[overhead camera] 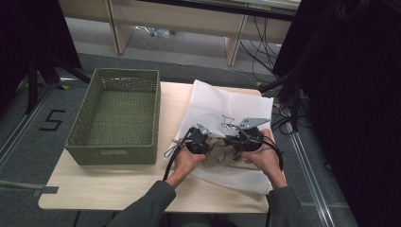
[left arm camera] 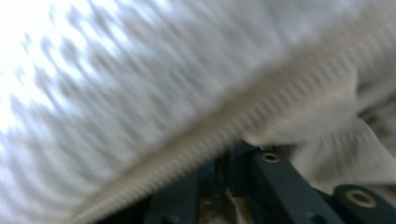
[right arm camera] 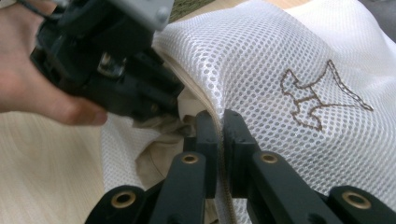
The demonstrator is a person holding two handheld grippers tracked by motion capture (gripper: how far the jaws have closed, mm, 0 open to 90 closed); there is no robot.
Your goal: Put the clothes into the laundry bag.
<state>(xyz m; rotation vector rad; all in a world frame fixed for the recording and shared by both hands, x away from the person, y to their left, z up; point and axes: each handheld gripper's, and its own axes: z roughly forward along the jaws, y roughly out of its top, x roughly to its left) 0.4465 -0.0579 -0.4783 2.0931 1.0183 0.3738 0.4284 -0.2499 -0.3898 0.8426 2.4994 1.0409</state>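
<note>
From the high view, the white mesh bag (overhead camera: pixel 222 109) lies on the table (overhead camera: pixel 108 184) just right of the green basket (overhead camera: pixel 116 116), both grippers at its near edge over a beige cloth (overhead camera: pixel 222 151). Left gripper view's blurry: left gripper (left arm camera: pixel 233 161) is pressed into the bag's zipper edge, can't tell its grip. Right gripper view: right gripper (right arm camera: pixel 217 123) is clamped on that zipper edge.

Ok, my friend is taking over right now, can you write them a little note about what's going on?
Right hand-held gripper: shut on the zipper edge of the white mesh bag.
Left hand-held gripper: at the bag's opening, jaws nearly shut; the blur hides what they pinch.
Beige cloth: bunched at the opening, partly inside.
Green basket: on the table, to the left of the bag.
Left: probably pushing the cloth fully in and zipping up.
</note>
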